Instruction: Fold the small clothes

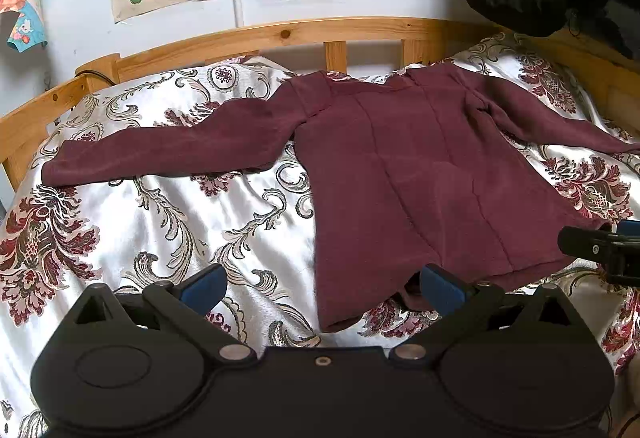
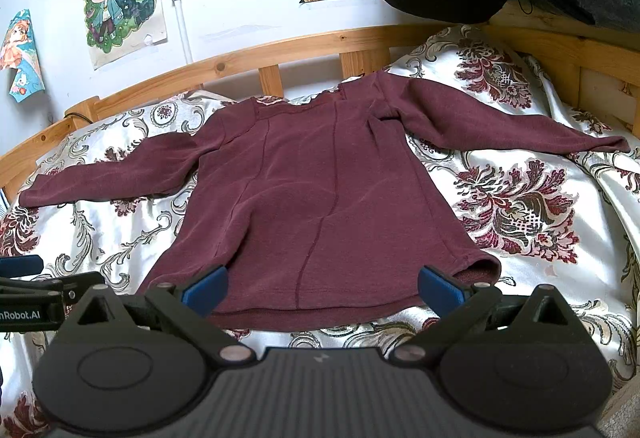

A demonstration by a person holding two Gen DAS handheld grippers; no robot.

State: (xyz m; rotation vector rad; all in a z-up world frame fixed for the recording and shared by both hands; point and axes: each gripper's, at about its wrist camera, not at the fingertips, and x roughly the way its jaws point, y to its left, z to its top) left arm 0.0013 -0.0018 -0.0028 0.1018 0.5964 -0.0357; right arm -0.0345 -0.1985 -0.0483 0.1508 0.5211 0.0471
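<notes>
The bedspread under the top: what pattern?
White satin bedspread with maroon and grey floral scrollwork, clearest in the right wrist view.

One legible marking: white lettering "nRobot.AI", cut off by the frame edge, on the black body of the left gripper [image 2: 24, 308], left of the right gripper's jaws. Nothing else readable.

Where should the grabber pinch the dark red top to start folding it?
Probably the cuff of the maroon long-sleeved top: its left sleeve lies flat and straight on the flowery satin bedspread. The open left gripper could come from the outer end, pinch the cuff and carry it across.
</notes>
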